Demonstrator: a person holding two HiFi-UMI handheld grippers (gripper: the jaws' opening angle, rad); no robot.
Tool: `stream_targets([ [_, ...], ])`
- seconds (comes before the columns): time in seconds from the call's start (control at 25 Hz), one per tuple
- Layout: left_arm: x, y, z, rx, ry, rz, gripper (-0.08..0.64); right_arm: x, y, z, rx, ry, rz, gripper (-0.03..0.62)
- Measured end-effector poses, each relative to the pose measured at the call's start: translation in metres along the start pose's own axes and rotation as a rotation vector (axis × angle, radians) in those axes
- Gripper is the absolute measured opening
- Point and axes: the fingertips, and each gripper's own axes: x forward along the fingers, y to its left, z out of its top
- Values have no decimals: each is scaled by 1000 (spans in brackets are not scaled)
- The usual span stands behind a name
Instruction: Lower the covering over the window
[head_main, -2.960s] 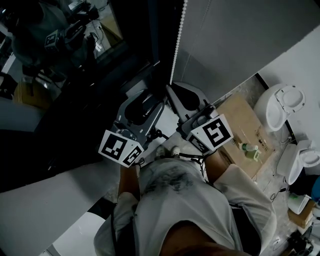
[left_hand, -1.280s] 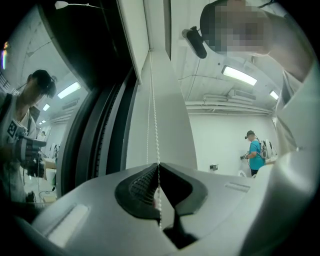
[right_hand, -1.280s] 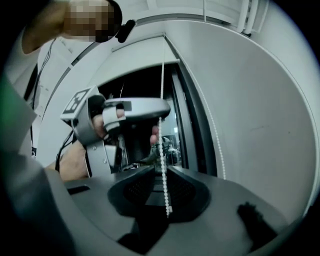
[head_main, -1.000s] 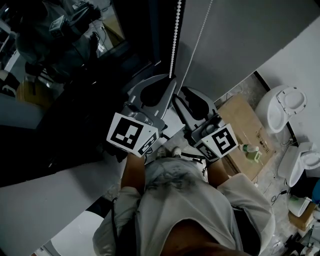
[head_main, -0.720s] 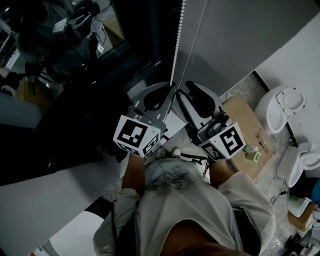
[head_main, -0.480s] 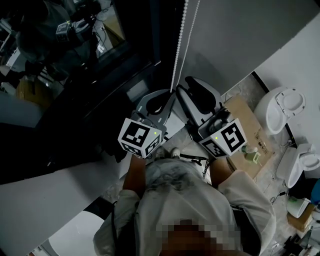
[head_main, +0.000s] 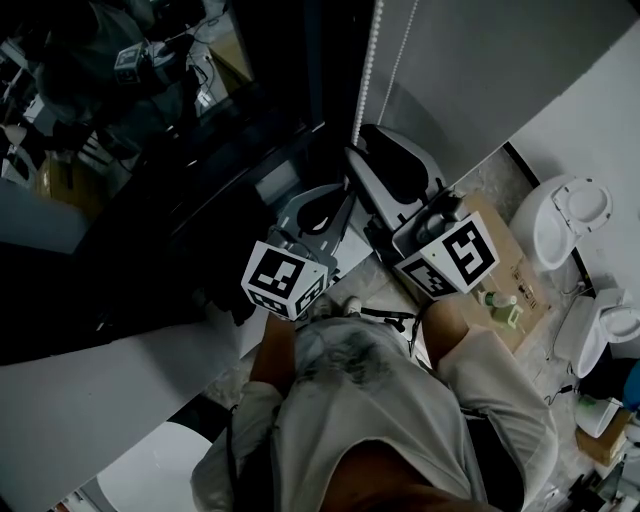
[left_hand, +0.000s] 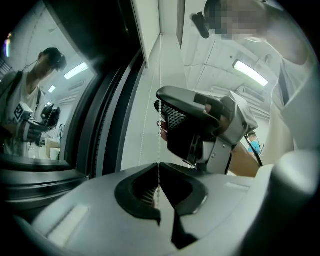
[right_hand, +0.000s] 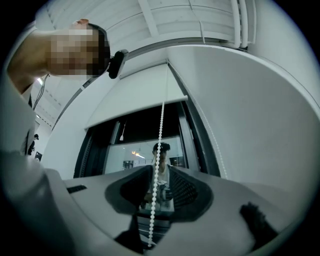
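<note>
A white bead chain hangs beside the dark window. My left gripper is shut on the chain, which runs down into its meeting tips in the left gripper view. My right gripper sits just above the left one and shows there as a grey body. In the right gripper view the bead chain passes between the right gripper's parted jaws, which stand open. The pale roller blind covers the upper part of the window.
A second thin cord hangs right of the chain. A cardboard box with a green bottle lies on the floor at right, beside white ceramic fixtures. A white ledge runs below the window.
The left gripper has come down with the chain in its jaws. The right gripper has risen along the chain from below the left one to above it.
</note>
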Motion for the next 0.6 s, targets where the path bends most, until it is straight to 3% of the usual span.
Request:
stream_targets([
  [0.04, 0, -1, 0, 2, 0, -1, 15, 2, 0, 2, -5, -3, -1, 122],
  [0.12, -1, -1, 1, 6, -1, -2, 15, 4, 1, 3, -14, -6, 0, 29],
  [0.4, -4, 0, -1, 19, 8, 7, 32, 6, 3, -1, -8, -5, 10, 18],
  [0.6, -8, -1, 4, -18, -9, -13, 108, 4, 3, -18, 4, 45, 8, 18],
])
